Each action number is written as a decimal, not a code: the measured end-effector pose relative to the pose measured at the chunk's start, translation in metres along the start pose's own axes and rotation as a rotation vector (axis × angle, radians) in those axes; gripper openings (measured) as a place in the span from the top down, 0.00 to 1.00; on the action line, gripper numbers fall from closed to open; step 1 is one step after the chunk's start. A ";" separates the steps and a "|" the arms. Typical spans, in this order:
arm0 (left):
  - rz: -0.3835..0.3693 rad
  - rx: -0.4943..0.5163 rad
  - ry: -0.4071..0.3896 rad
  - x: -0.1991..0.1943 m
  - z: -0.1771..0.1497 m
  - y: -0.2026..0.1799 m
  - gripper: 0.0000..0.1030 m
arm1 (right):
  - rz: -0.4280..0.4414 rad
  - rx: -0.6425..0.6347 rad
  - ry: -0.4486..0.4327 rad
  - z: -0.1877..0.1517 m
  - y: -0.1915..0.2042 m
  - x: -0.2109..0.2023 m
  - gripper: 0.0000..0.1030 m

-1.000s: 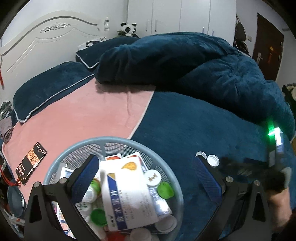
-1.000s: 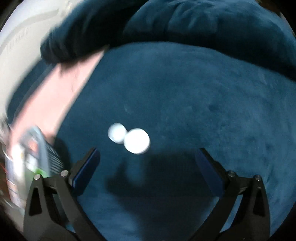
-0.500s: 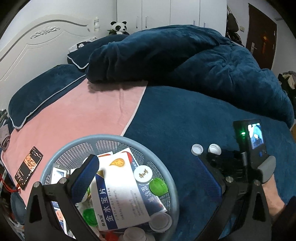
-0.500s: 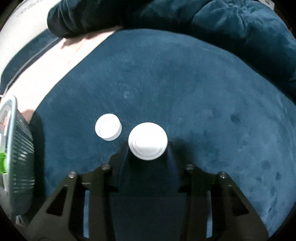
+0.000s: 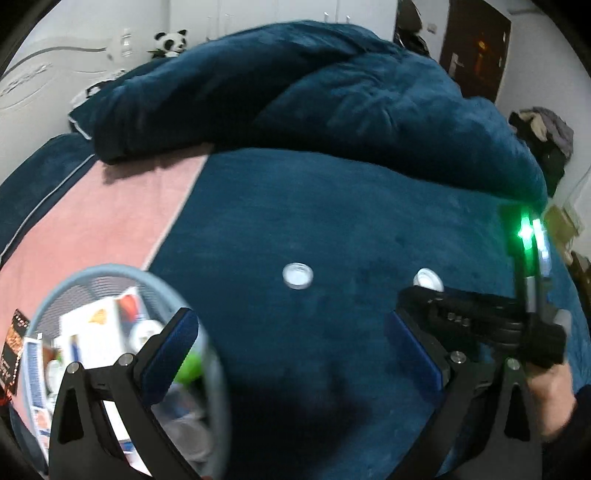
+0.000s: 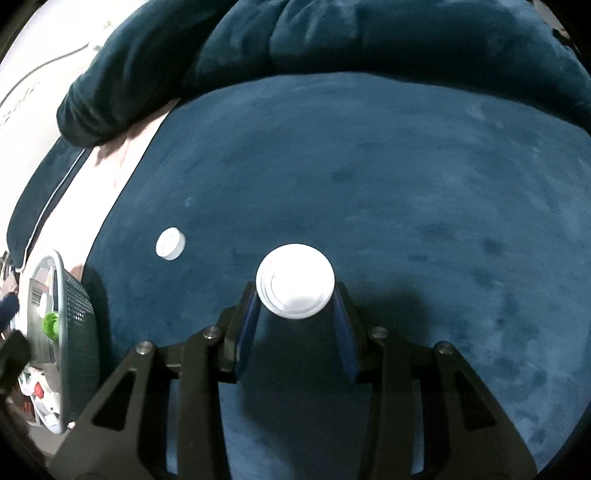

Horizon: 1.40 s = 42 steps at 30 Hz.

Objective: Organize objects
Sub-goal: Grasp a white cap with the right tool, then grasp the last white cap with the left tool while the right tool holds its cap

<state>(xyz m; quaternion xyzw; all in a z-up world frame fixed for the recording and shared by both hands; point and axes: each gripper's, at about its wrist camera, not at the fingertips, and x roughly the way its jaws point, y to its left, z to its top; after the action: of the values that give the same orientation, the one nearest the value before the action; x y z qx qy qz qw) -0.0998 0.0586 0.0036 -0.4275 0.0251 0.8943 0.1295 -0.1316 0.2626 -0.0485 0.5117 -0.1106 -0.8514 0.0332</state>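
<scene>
The right gripper (image 6: pixel 295 314) is clamped on a white bottle (image 6: pixel 295 286) above the blue blanket (image 6: pixel 406 184); carry it level toward the basket (image 6: pixel 70 332) at nine o'clock, while the left gripper (image 5: pixel 291 354) hangs wide open, empty.

A bedroom in a home. A bed (image 5: pixel 332 240) spread with deep blue plush bedding and a pink sheet (image 5: pixel 92 229) fills the view, a rumpled duvet (image 5: pixel 332 92) heaped near a white carved headboard (image 5: pixel 33 85). A panda soft toy (image 5: pixel 170 42) sits behind the pillows, with white wardrobe doors (image 5: pixel 277 16) and a dark door (image 5: pixel 476 48) beyond.
</scene>
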 end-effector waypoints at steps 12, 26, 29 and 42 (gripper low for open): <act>0.070 -0.020 0.068 0.091 -0.010 -0.046 0.01 | 0.030 0.098 0.015 -0.015 -0.034 -0.002 0.62; 0.037 -0.164 0.039 0.151 -0.011 -0.011 0.02 | 0.058 0.052 0.046 -0.024 -0.024 0.013 0.61; -0.013 -0.179 0.020 0.152 -0.006 -0.005 0.18 | 0.056 0.048 0.045 -0.025 -0.022 0.014 0.61; -0.118 -0.178 0.011 0.112 -0.014 0.003 0.69 | 0.070 0.043 0.014 -0.021 -0.010 0.006 0.61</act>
<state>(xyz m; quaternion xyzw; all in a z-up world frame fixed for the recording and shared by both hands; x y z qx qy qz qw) -0.1576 0.0767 -0.0915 -0.4432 -0.0789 0.8814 0.1433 -0.1154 0.2681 -0.0649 0.5140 -0.1466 -0.8435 0.0529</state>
